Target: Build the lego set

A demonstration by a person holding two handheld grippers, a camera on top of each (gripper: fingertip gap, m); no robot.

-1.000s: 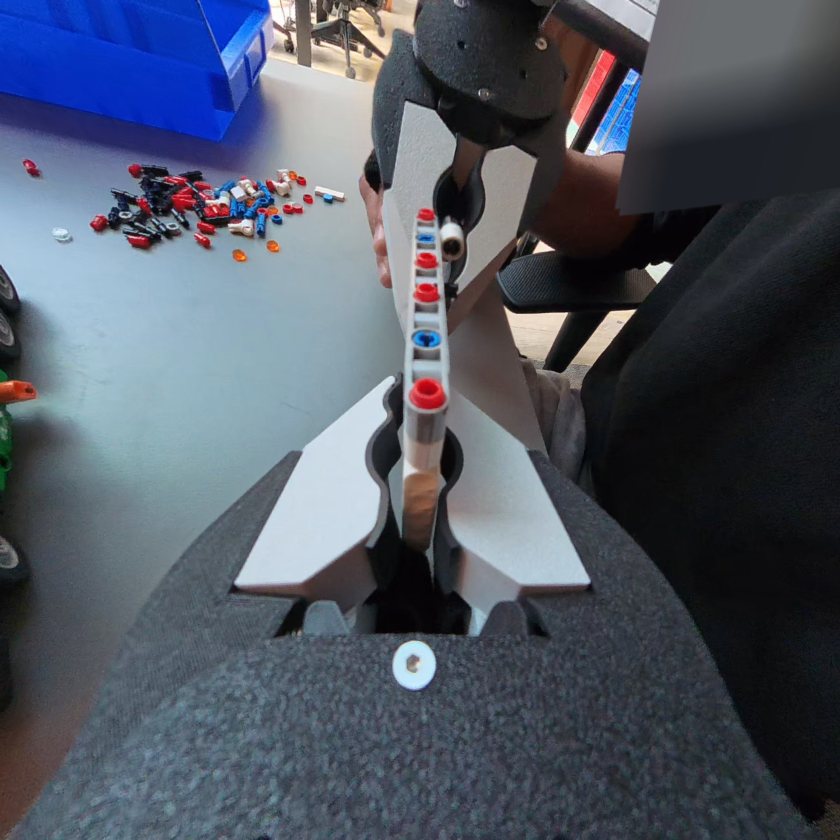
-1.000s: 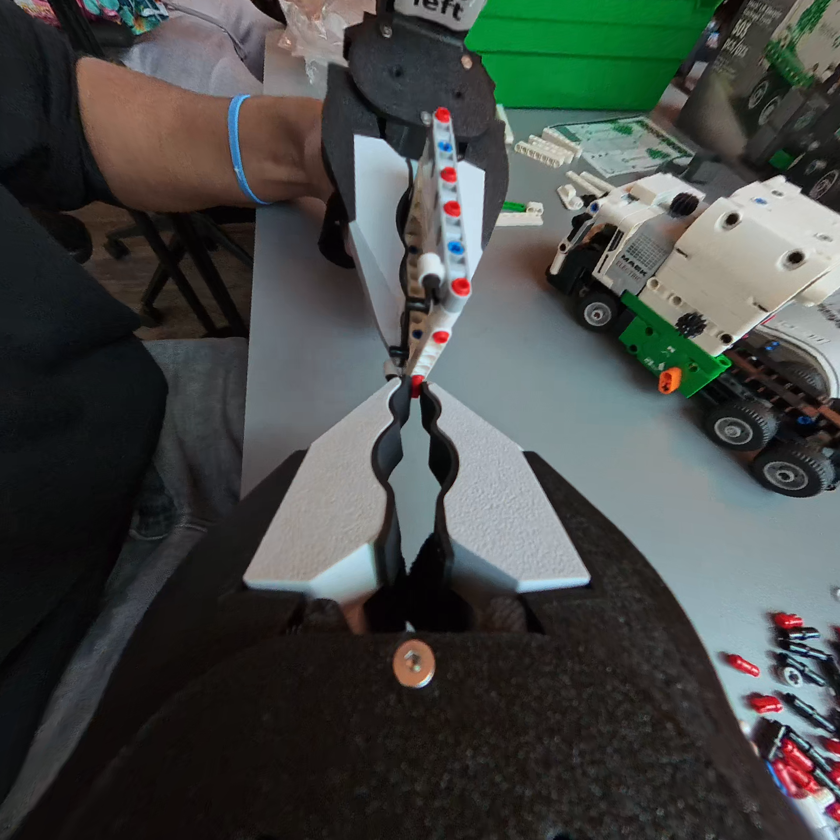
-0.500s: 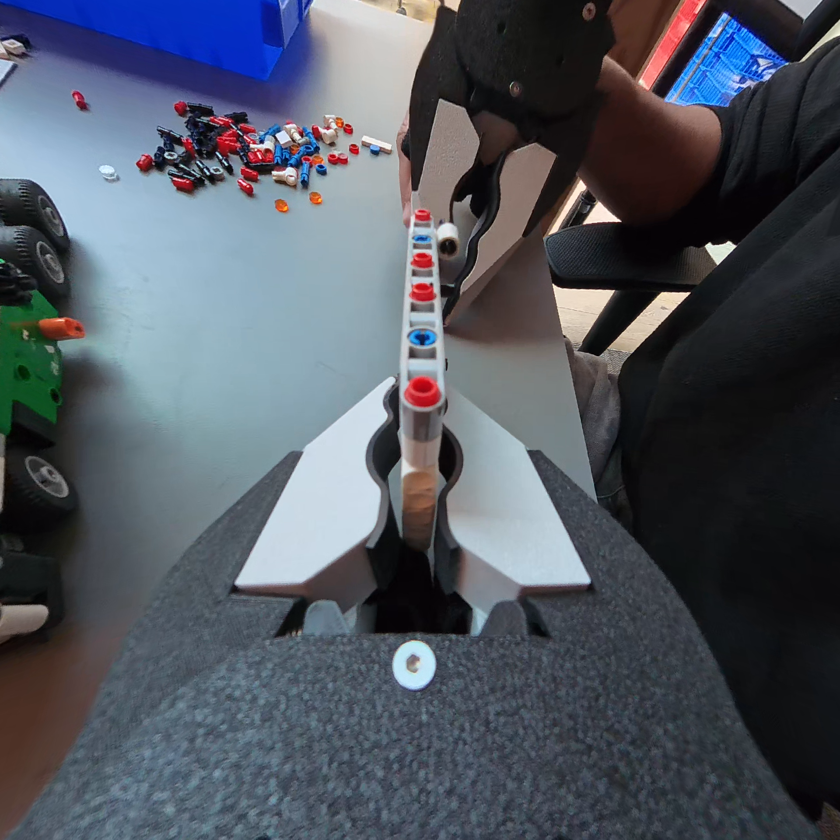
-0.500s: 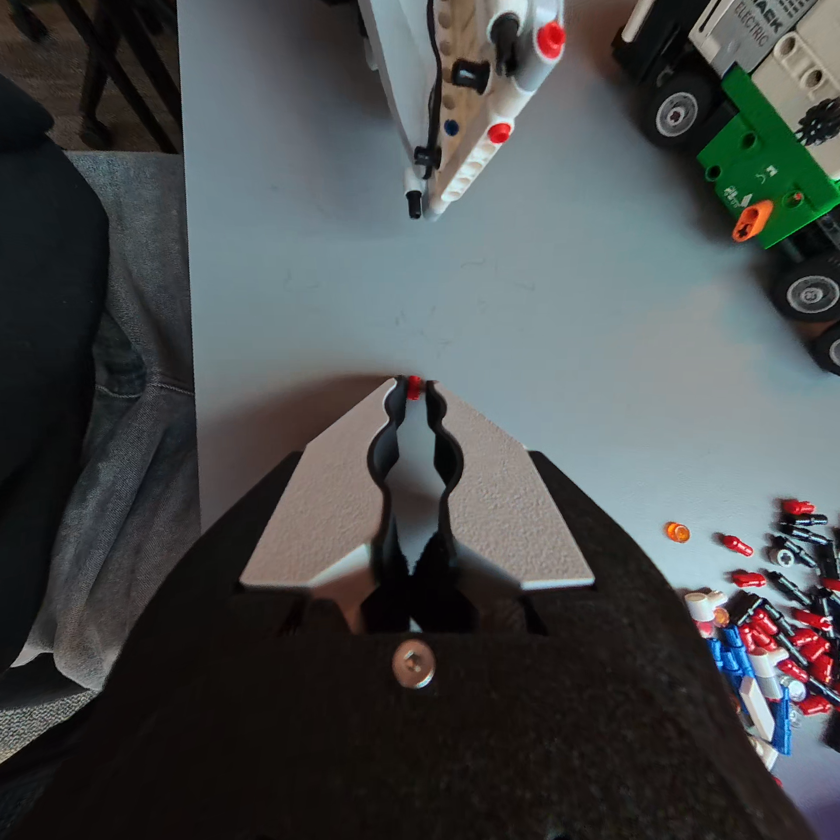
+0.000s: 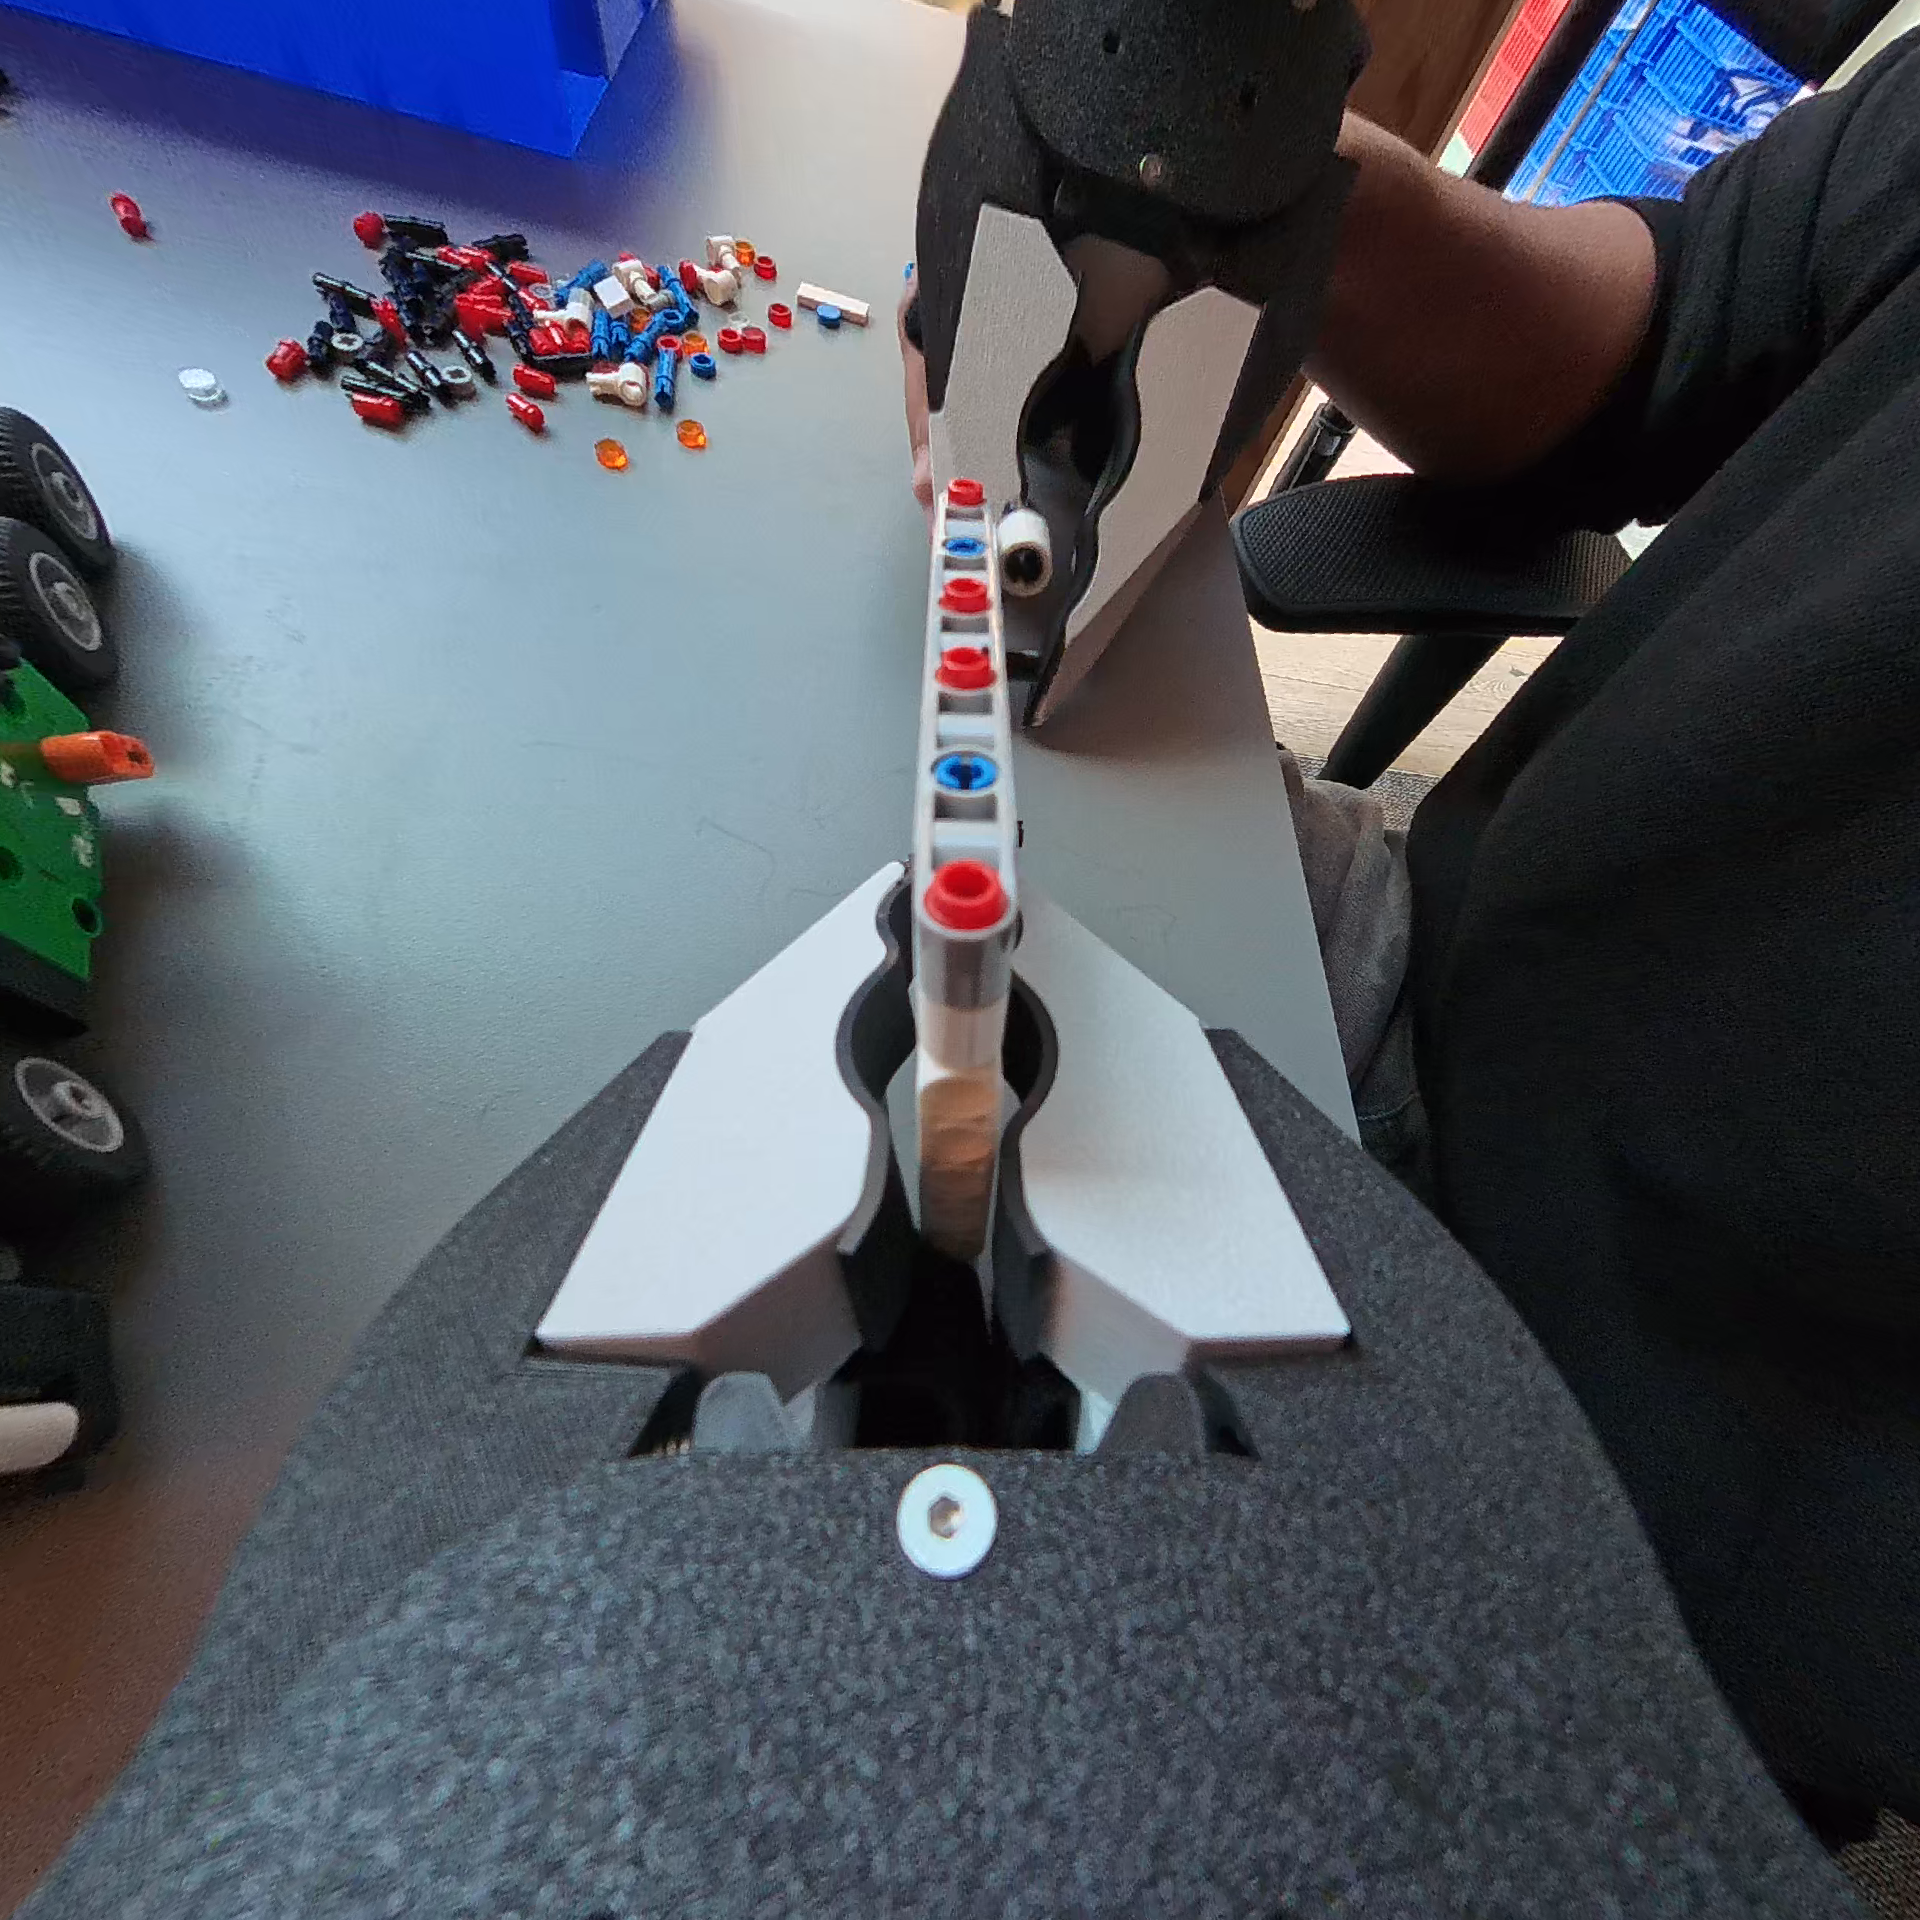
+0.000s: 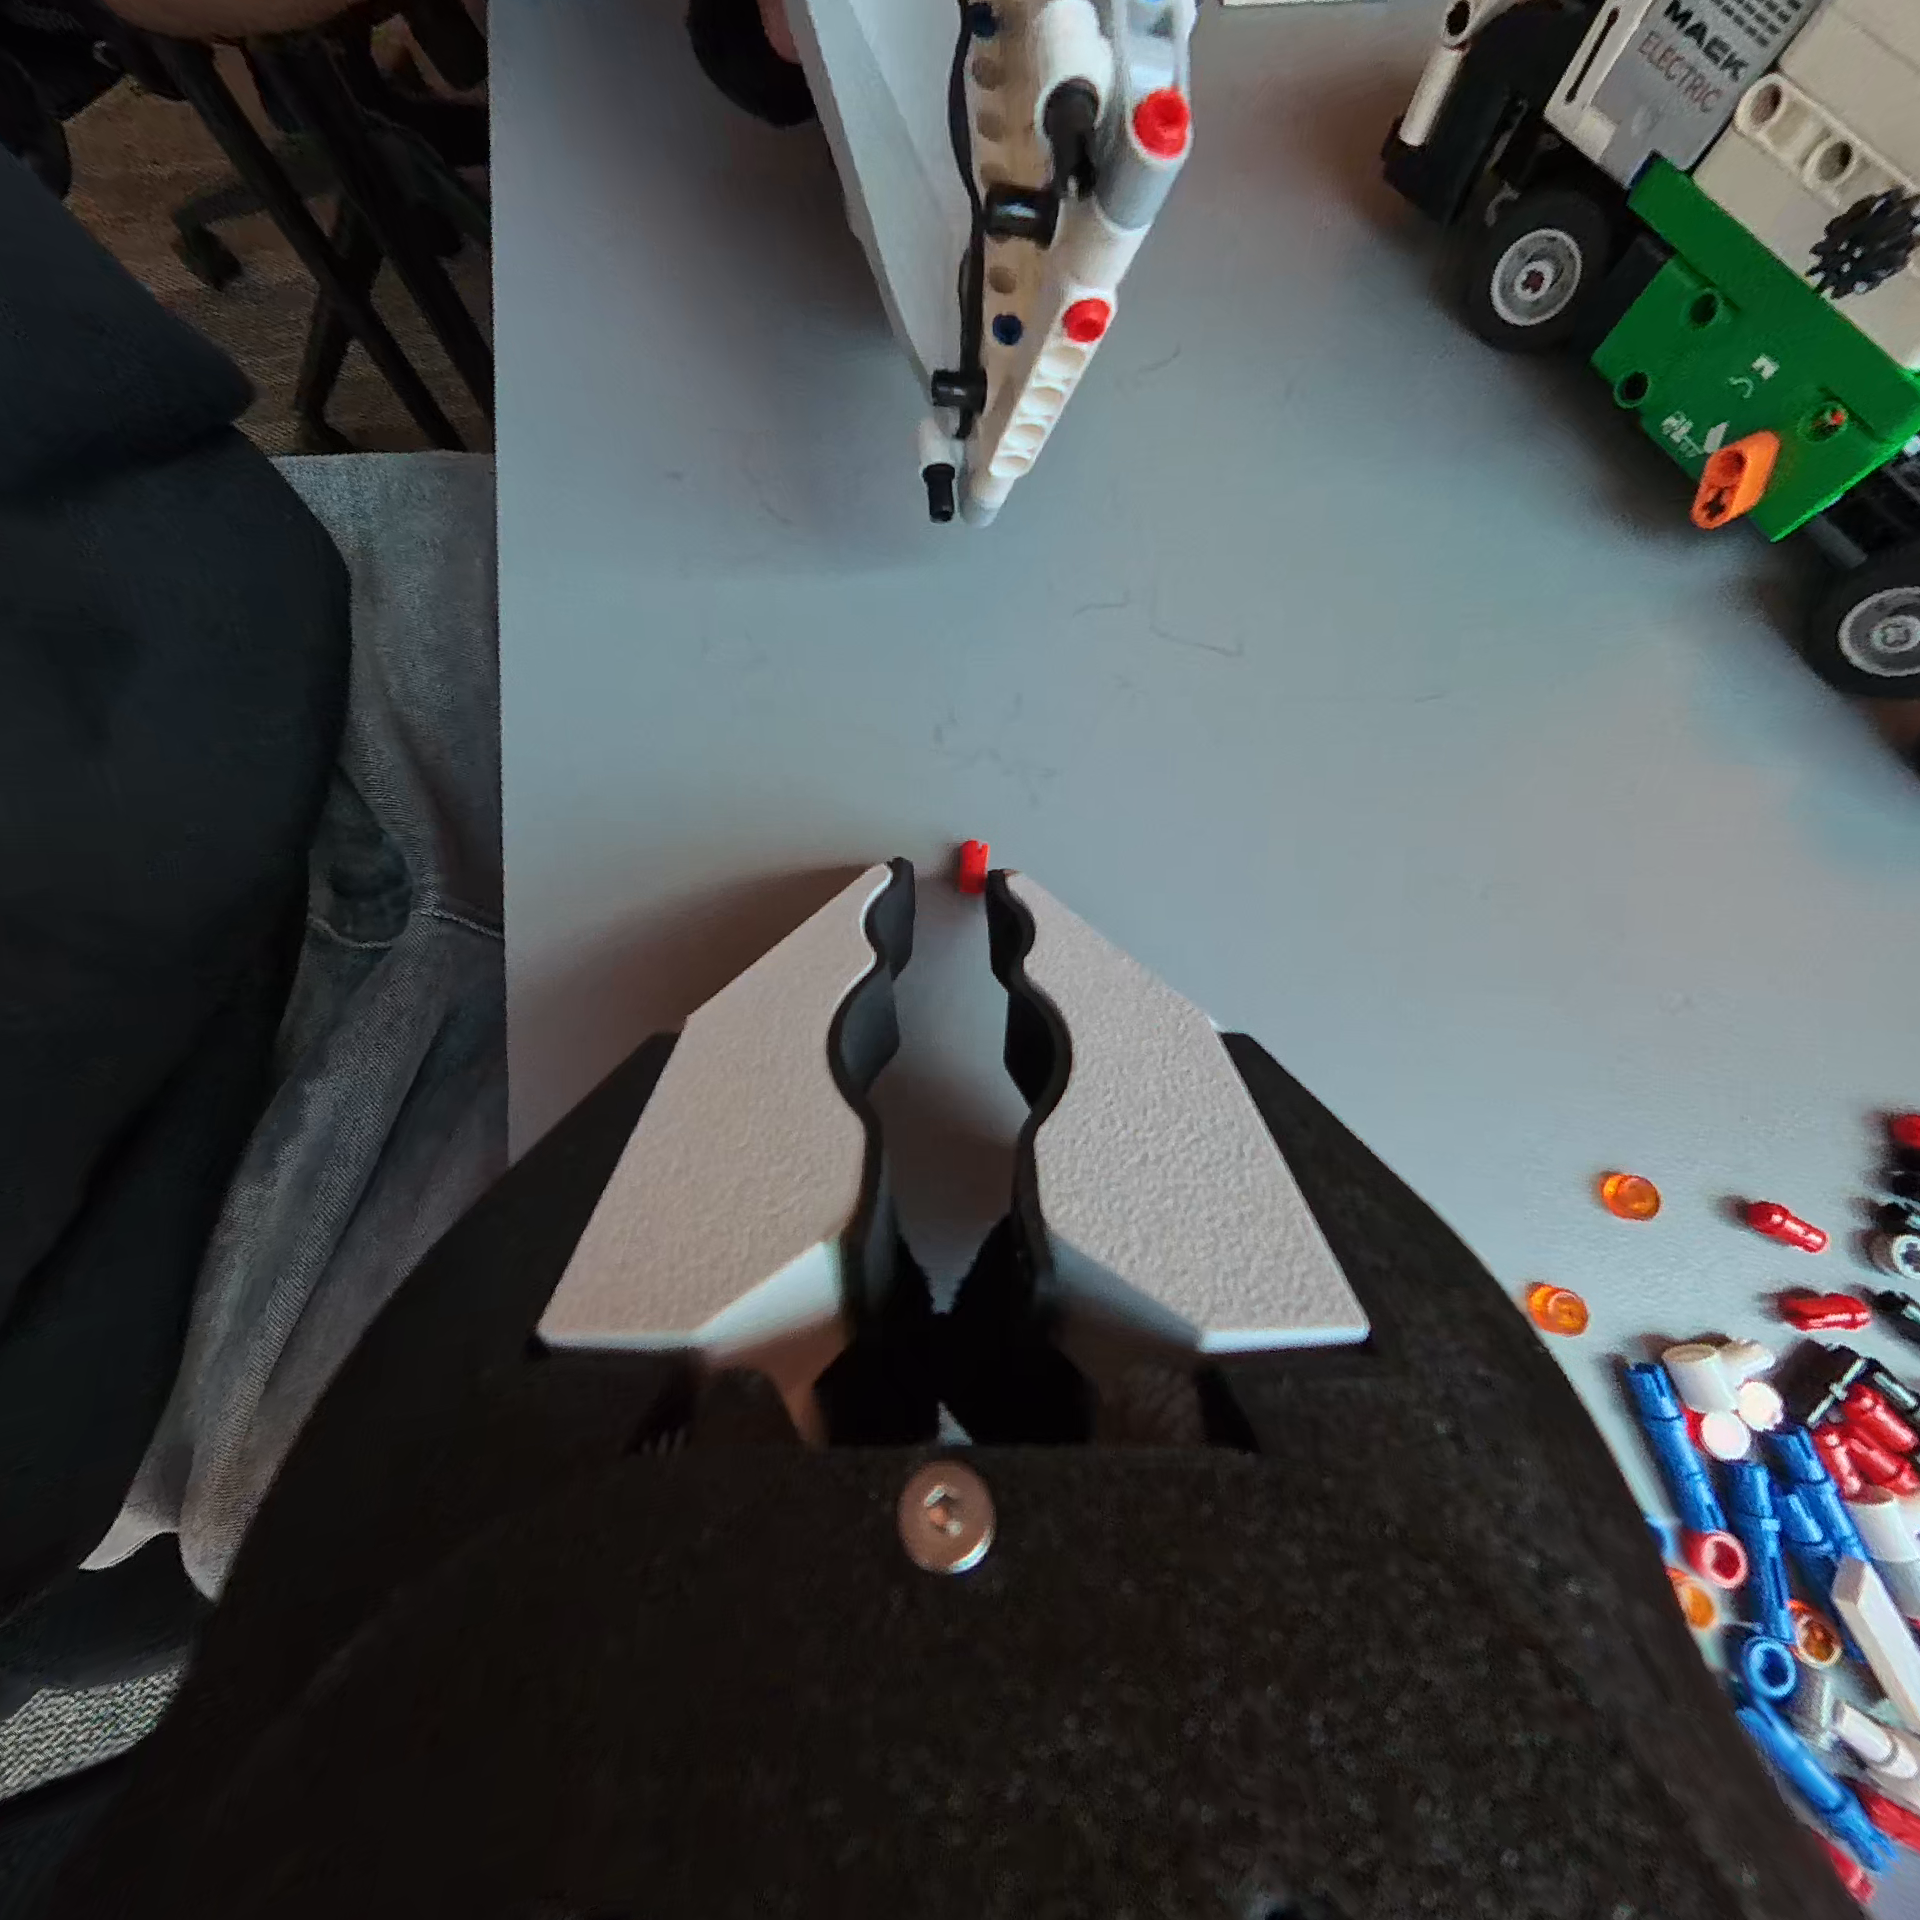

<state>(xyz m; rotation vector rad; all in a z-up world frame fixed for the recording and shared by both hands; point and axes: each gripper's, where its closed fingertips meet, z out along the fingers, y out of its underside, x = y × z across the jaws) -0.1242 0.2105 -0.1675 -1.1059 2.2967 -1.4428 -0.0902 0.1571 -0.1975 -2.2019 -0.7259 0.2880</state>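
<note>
My left gripper [image 5: 961, 935] is shut on a long white-grey beam [image 5: 961, 727] that carries red and blue pins and points forward above the grey table [image 5: 520, 727]. The beam also shows at the top of the right wrist view [image 6: 1039, 343], held by a left finger [image 6: 883, 187]. My right gripper [image 6: 943, 883] points down at the table with its jaws slightly apart. A small red pin [image 6: 971, 868] sits at its tips, close to the right one. In the left wrist view the right gripper [image 5: 1023, 665] is just beyond the beam's far end.
A white and green truck model [image 6: 1714, 260] stands at the right and shows at the left in the left wrist view [image 5: 42, 852]. A pile of small red, blue and black parts [image 5: 499, 322] lies nearby [image 6: 1787, 1475]. A blue bin [image 5: 416, 52] stands behind. The table edge and a person's lap [image 6: 364, 935] are at the left. The left gripper's tips are roughly 8 cm from the right gripper's.
My right gripper has drawn back from the beam and dropped to the table. Its jaws, shut on the red pin before, have opened. The left gripper still holds the beam.
</note>
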